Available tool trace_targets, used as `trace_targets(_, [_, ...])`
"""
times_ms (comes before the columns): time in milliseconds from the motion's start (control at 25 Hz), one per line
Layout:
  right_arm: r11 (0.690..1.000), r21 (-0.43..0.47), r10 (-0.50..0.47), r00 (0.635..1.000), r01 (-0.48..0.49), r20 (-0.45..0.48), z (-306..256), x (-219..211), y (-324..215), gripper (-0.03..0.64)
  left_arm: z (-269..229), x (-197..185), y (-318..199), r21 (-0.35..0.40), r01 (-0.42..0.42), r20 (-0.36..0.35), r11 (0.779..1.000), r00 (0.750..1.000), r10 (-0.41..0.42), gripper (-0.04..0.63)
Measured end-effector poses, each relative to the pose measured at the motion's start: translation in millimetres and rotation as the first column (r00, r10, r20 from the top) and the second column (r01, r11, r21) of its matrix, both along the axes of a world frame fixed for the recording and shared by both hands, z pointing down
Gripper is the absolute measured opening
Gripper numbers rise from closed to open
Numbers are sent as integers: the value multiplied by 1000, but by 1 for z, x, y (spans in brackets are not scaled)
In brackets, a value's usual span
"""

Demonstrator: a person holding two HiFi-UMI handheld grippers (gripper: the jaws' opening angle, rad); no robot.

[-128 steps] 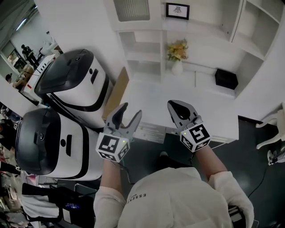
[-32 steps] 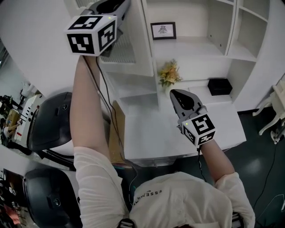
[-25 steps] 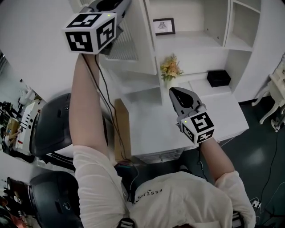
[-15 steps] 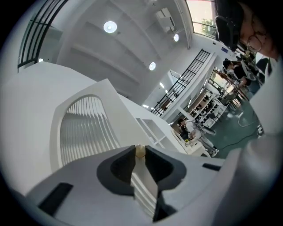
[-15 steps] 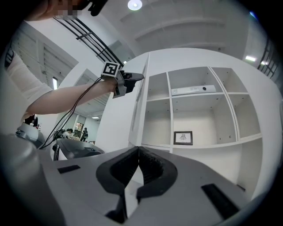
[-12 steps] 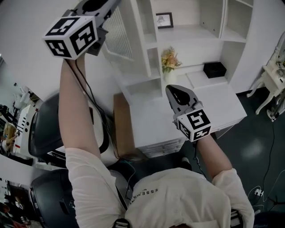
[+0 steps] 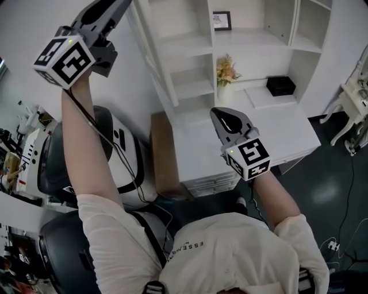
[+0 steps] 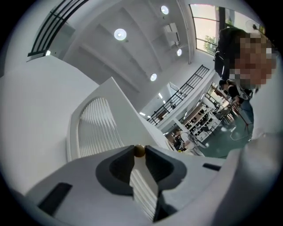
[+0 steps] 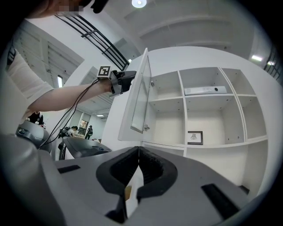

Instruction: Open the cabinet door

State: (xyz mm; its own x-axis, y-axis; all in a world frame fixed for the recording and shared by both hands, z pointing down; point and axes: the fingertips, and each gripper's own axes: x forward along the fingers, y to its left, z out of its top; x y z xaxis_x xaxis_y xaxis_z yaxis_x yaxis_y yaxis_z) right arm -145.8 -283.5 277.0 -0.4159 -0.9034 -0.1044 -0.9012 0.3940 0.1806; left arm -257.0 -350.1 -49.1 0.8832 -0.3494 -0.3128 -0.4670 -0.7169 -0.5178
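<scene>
White cabinet [image 7: 195, 54] ahead of both grippers; louvred cabinet door [image 7: 152, 57] swung wide open. Reaches high with the left arm, nearly straight; holds the right forearm low and level. Right gripper [image 9: 138, 150]: jaws pressed together on nothing. Left gripper [image 7: 118, 4]: tips pinching the door's small golden knob [image 8: 139, 150].

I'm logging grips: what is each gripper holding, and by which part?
The left gripper grips the cabinet door by its small round knob, pinched between the tips of its jaws. The right gripper is shut on nothing.
</scene>
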Motion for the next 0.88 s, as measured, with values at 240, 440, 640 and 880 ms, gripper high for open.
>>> trace_targets(240, [1000,-17,-15,1000,16,8,12,-7,-4,14,0,-39,-3,-14,8,-43,1000,999,-9,83])
trace_targets(440, [999,-31,-25,999,26,26,16,-3,-17,14,3,-42,-14,-8,15,-29,1000,999,-16,83])
trace_targets(640, [998,-41,-39,999,40,23,19,-9,-20,14,3,-66,-16,-15,4,-78,1000,997,-5,86])
trace_targets(880, [996,-60,-64,998,66,21,25,-19,-25,14,3,-66,-23,-27,3,-104,1000,995,-5,86])
